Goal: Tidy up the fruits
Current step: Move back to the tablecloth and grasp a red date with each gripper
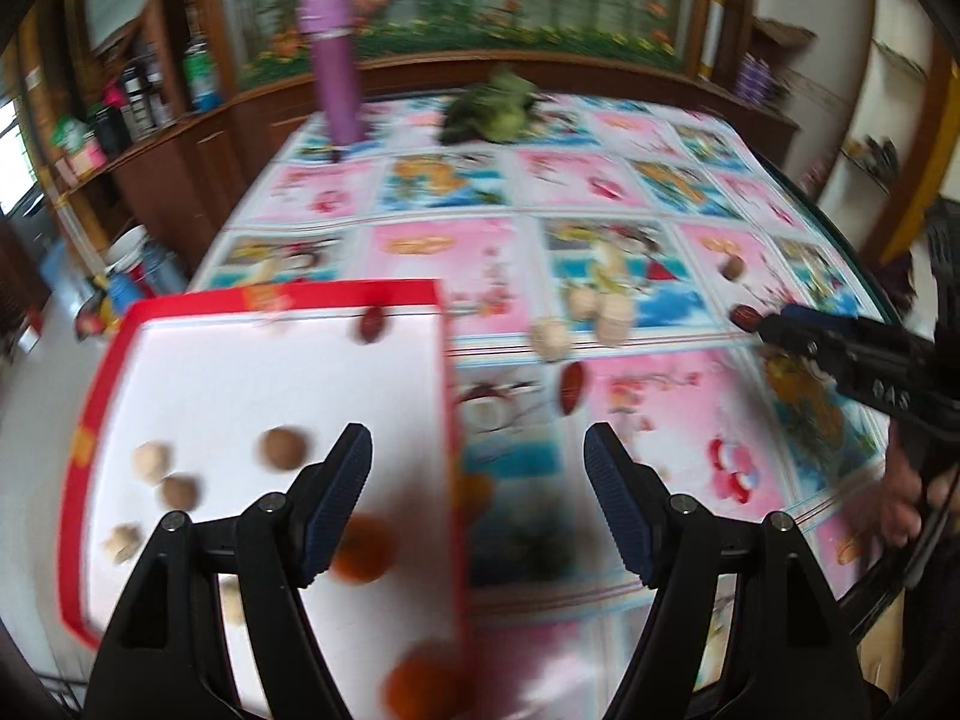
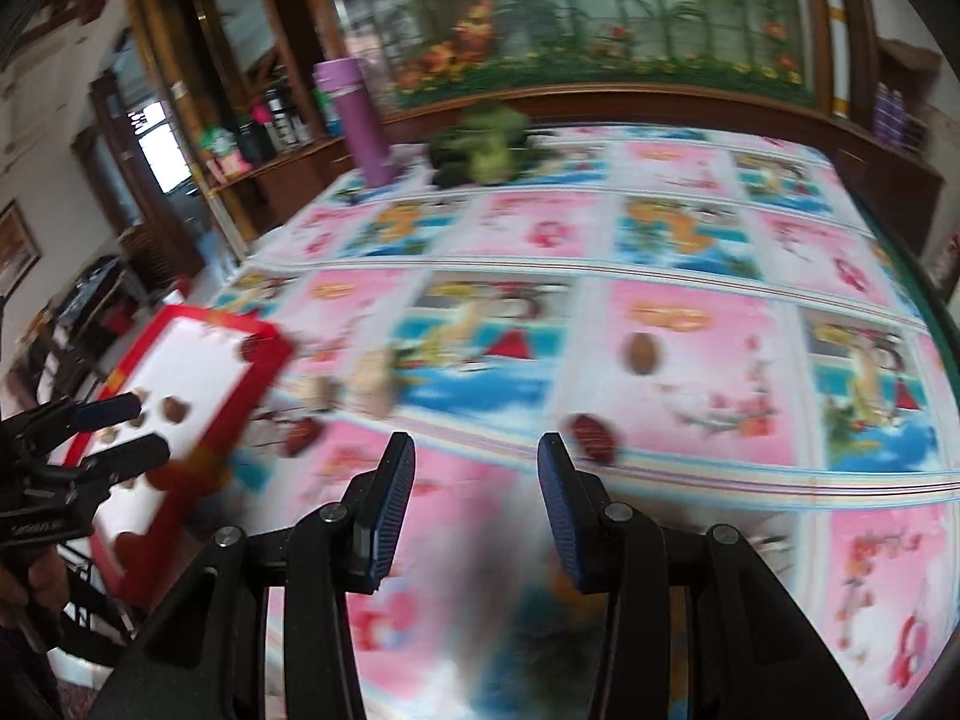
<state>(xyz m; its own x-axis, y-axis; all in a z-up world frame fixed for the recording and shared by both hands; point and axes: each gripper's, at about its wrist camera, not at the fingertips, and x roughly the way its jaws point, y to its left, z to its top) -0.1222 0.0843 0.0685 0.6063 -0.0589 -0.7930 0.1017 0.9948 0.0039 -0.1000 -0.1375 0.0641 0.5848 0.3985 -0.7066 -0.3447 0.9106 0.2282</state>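
Both views are motion-blurred. A white tray with a red rim (image 1: 240, 372) lies at the table's left and holds several walnuts, a red date (image 1: 372, 324) and two oranges (image 1: 360, 549). My left gripper (image 1: 477, 456) hovers open and empty over the tray's right edge. Out on the patterned cloth lie pale nuts (image 1: 615, 315), a red date (image 1: 573, 387) and a brown walnut (image 2: 642, 353). My right gripper (image 2: 474, 456) is open and empty above the cloth. Another red date (image 2: 591, 435) sits just beyond its right finger.
A purple bottle (image 1: 335, 69) and a heap of green leaves (image 1: 498, 111) stand at the table's far side. Wooden shelves with bottles (image 1: 138, 96) line the left wall. The table's dark edge (image 1: 864, 264) curves along the right. A hand (image 1: 903, 498) holds the right gripper.
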